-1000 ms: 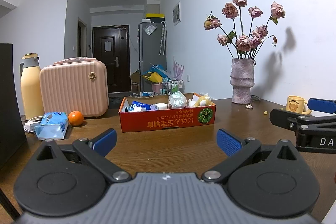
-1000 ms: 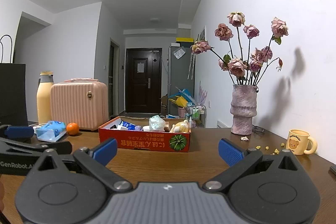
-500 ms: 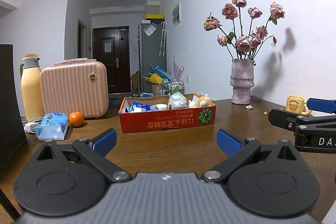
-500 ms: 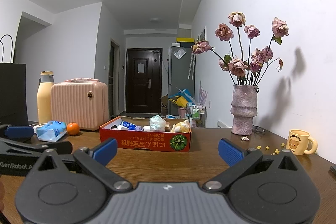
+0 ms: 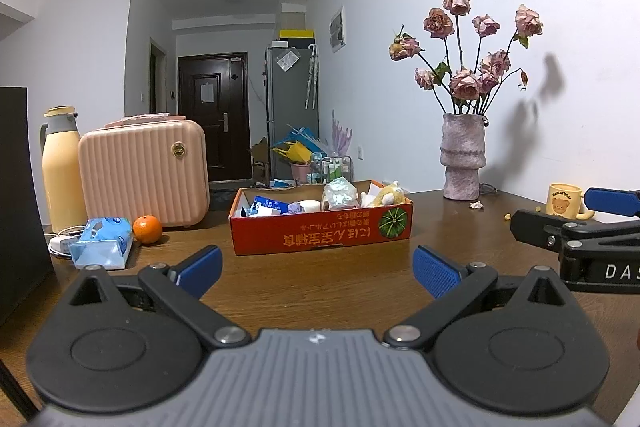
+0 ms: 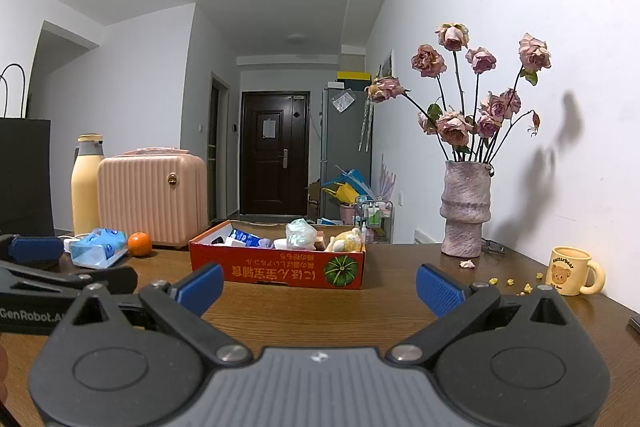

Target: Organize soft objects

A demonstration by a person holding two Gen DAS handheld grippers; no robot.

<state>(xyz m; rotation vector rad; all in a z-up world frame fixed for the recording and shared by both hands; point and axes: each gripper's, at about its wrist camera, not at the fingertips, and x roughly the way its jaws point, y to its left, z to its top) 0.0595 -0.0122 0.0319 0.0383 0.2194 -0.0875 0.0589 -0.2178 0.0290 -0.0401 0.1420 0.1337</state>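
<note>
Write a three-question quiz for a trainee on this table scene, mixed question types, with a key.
1. True or false: the left gripper is shut on a soft object.
2. Multiple choice: the orange sits
A. inside the red cardboard box
B. on the table between the blue tissue pack and the pink case
C. beside the bear mug
3. Fill in: the yellow plush toy lies at the box end nearest the ____ of dried roses.

Key
1. False: both it and the right gripper are open and empty.
2. B
3. vase
</note>
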